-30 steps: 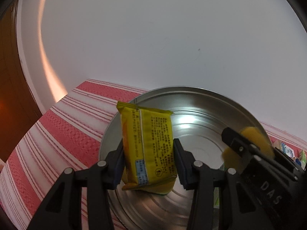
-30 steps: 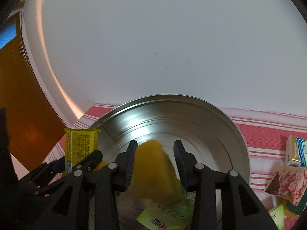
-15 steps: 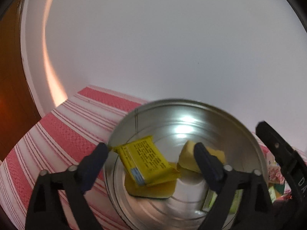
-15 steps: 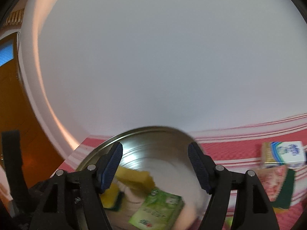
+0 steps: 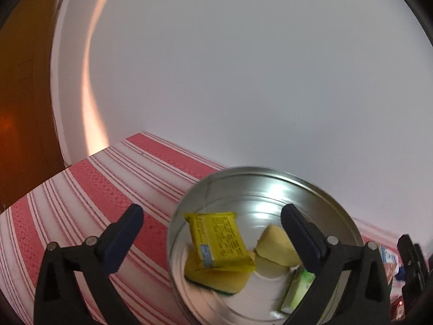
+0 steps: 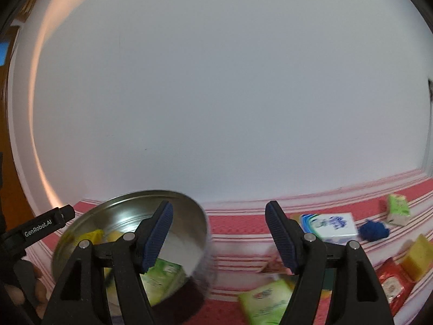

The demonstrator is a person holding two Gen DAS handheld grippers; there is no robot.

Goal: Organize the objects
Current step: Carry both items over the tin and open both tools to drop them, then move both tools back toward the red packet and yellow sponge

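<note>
Packets: one yellow packet (image 5: 220, 239), two yellow sponges (image 5: 276, 246), one green packet (image 5: 296, 289) sit in one metal bowl (image 5: 243, 176) on striped cloth (image 5: 81, 189) by a white wall (image 5: 243, 67). My left gripper (image 5: 211, 234) is opening wide, empty, above the yellow one; right gripper (image 6: 219, 234) gapes, empty, beside the bowl.

The left wrist view is taken from just behind the left gripper (image 5: 212, 234), looking forward and downward along its fingers; the metal bowl (image 5: 319, 189) is seen close ahead, between and beyond the fingertips. The right wrist view is aimed more level from behind the right gripper (image 6: 219, 234), with the metal bowl (image 6: 130, 203) set to the left of its fingers. The bowl, the striped cloth (image 5: 89, 189) and the white wall (image 6: 230, 94) are shared by both views.
</note>
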